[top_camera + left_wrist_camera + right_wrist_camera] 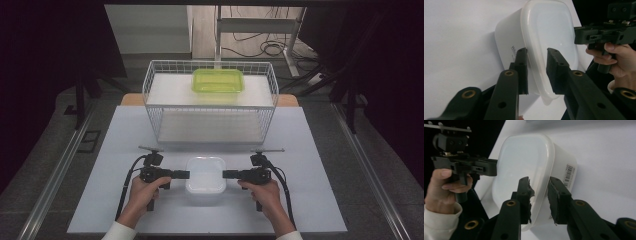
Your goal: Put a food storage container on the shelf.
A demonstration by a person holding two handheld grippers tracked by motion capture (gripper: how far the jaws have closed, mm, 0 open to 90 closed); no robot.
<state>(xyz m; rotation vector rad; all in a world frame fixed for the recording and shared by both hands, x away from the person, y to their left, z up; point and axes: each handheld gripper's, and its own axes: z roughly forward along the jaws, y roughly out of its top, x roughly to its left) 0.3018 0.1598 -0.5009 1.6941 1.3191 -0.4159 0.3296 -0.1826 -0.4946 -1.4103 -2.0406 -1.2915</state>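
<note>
Two black grippers, our left gripper (184,174) and right gripper (226,174), have their jaws narrowed over opposite rim edges of the translucent white lidded plastic container (205,179) at lower centre, though we cannot tell if they pinch.

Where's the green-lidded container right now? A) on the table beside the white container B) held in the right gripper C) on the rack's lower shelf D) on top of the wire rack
D: the green-lidded container sits on the top shelf of the wire rack, well behind the white container on the table.
</note>
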